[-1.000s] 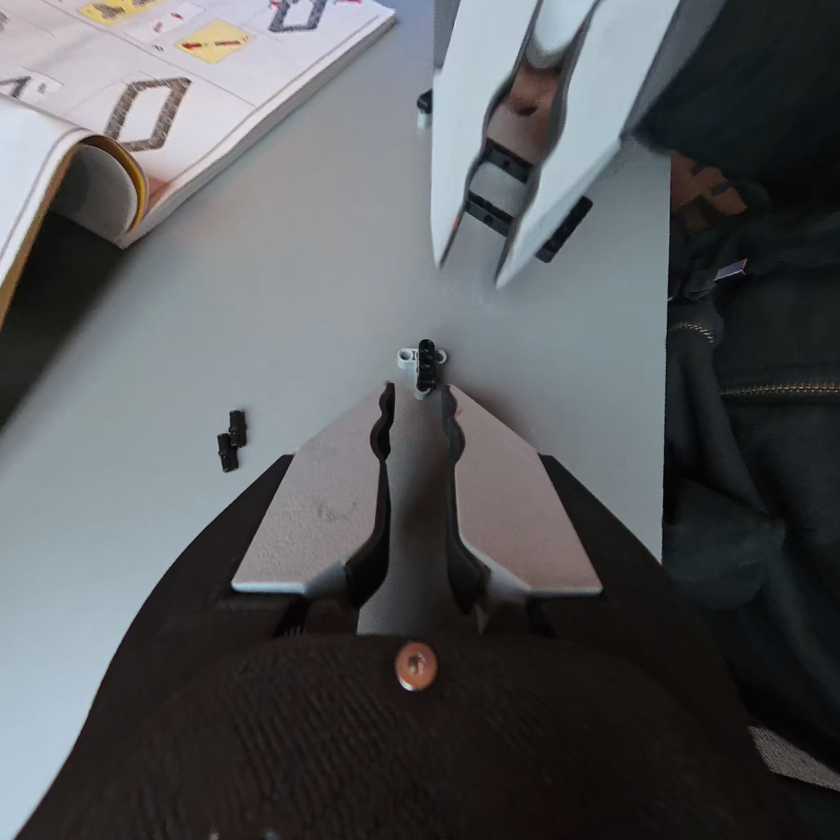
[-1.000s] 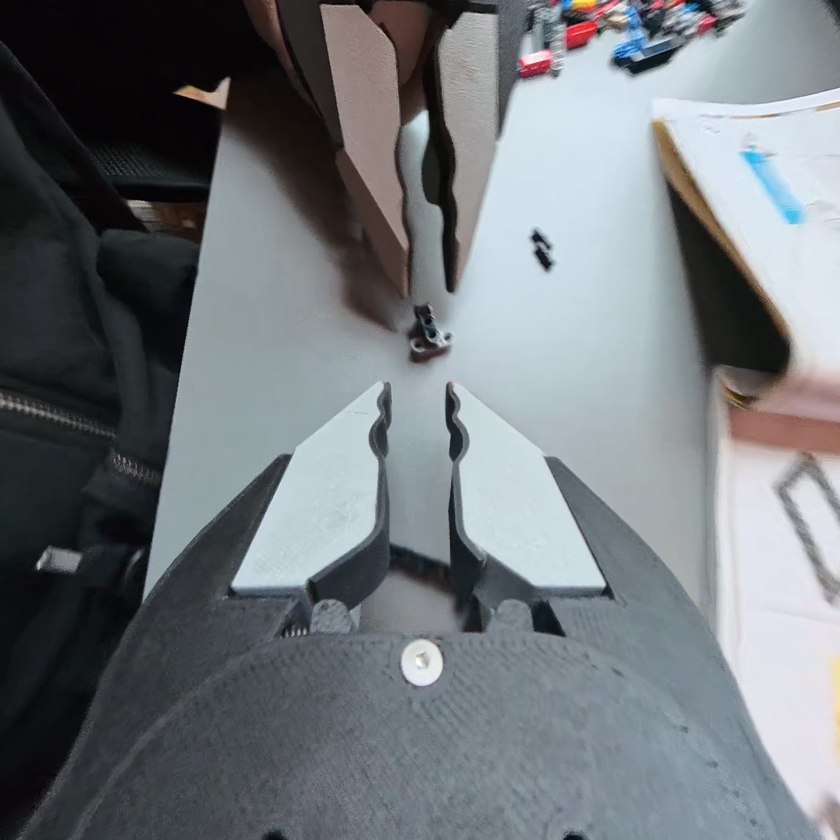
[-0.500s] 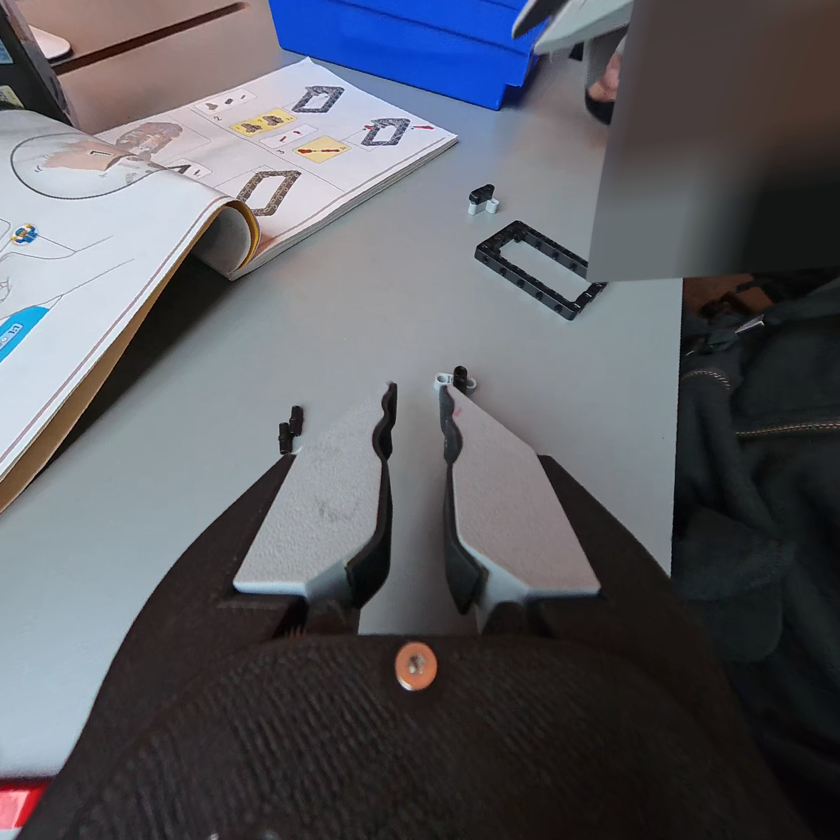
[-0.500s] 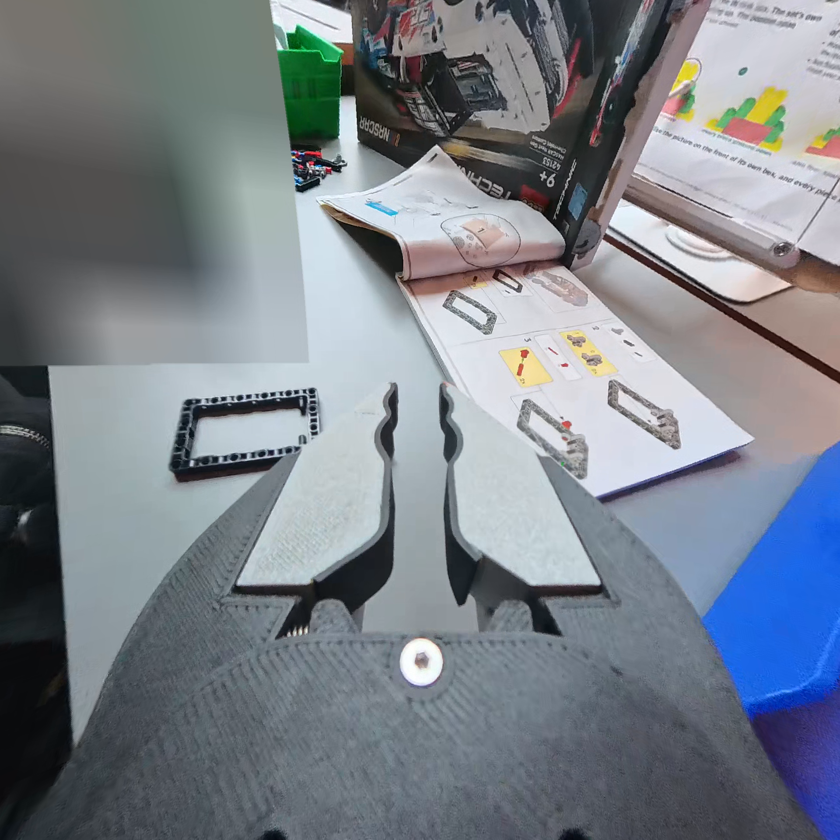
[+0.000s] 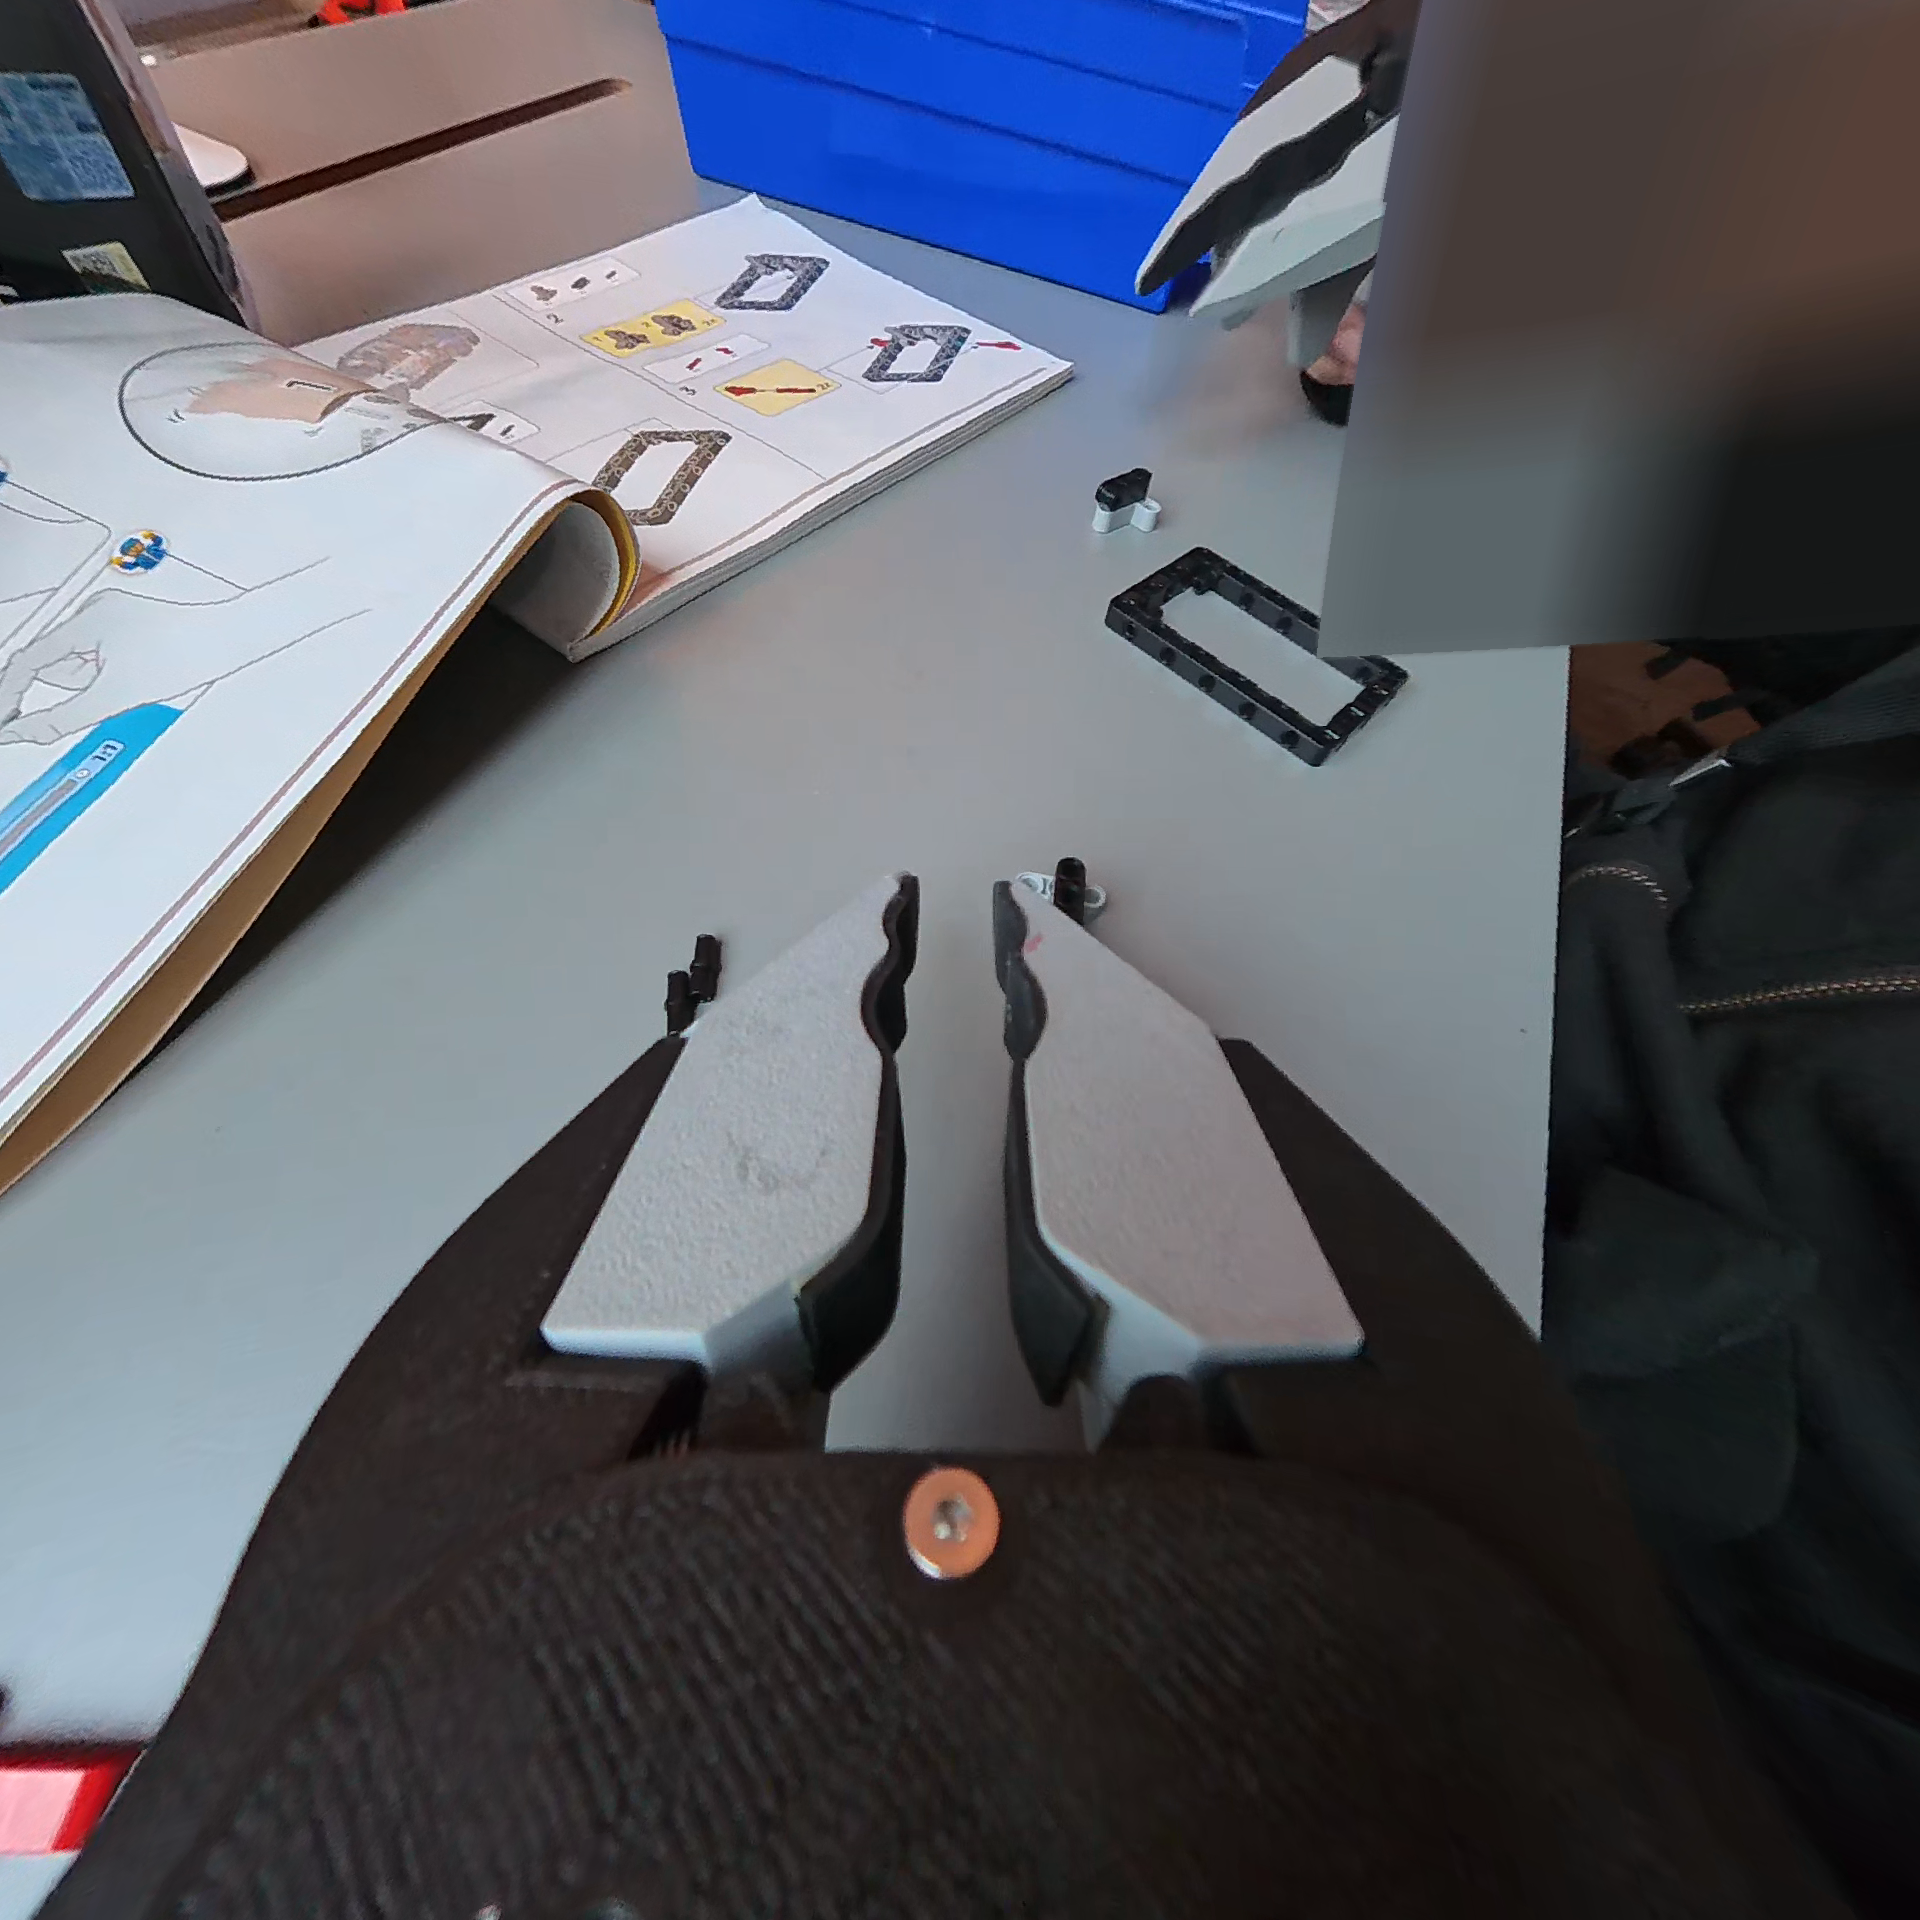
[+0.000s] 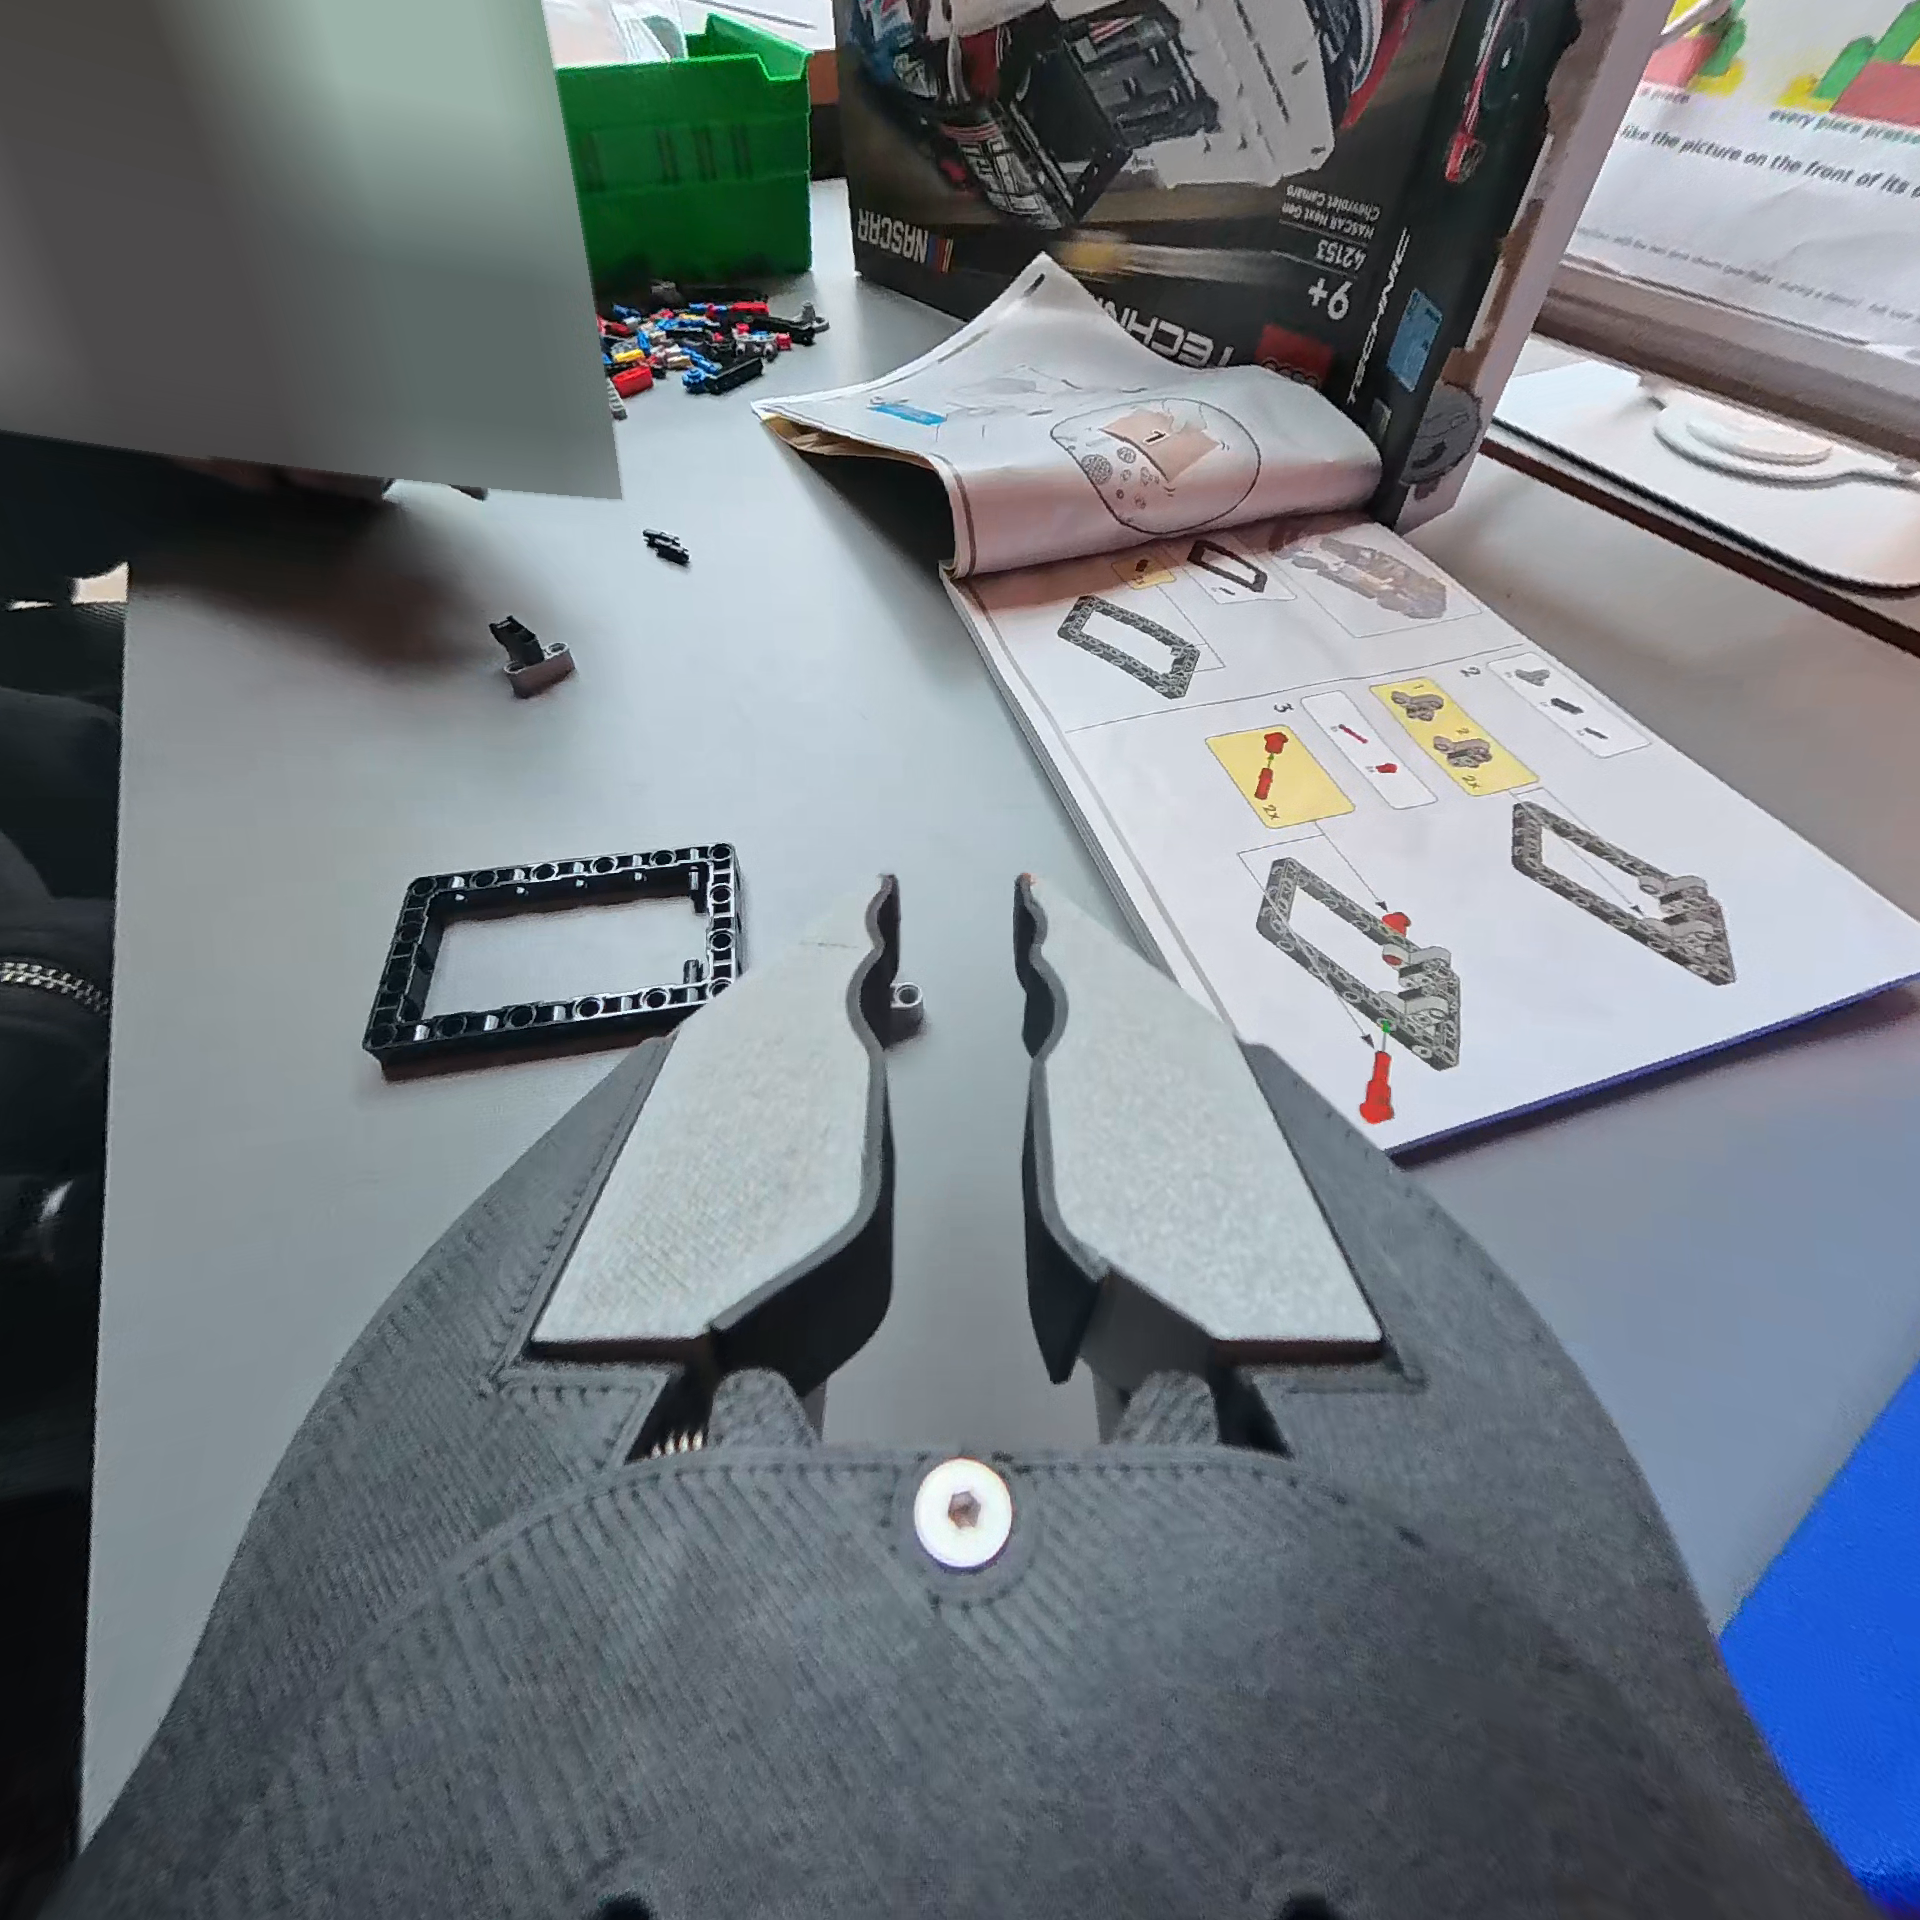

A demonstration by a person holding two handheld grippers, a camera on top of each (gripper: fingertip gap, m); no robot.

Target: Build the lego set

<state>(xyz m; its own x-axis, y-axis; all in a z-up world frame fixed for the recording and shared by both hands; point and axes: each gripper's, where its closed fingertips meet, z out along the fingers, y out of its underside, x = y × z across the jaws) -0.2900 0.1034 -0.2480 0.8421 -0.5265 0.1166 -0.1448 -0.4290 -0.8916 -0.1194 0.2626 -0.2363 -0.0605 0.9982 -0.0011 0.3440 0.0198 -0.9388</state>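
Observation:
My left gripper (image 5: pixel 954 891) is open and empty, low over the grey table. A small grey connector with a black pin (image 5: pixel 1065 889) lies just past its right fingertip. Two black pins (image 5: pixel 694 966) lie by its left finger. A black rectangular frame (image 5: pixel 1247 655) and a second grey-and-black connector (image 5: pixel 1124 501) lie farther off. My right gripper (image 6: pixel 954 885) is open and empty, with the frame (image 6: pixel 561 951) to its left. A grey connector (image 6: pixel 906 1003) shows between its fingers, partly hidden. The pinned connector (image 6: pixel 535 655) and the pins (image 6: pixel 665 545) lie beyond.
An open instruction booklet (image 6: pixel 1351 779) lies to the right, against the set's box (image 6: pixel 1195 156). A green bin (image 6: pixel 686 156) and several loose pieces (image 6: pixel 707 348) are at the back. A blue bin (image 5: pixel 935 104) and a cardboard box (image 5: pixel 416 156) stand behind. The table edge (image 5: pixel 1558 1039) is close, with dark clothing beside it. Spacing between my two grippers at the tips: around 25 centimetres.
Both grippers have lifted and tilted back from the pinned grey connector, which stays on the table. The right gripper has swung toward the frame and booklet.

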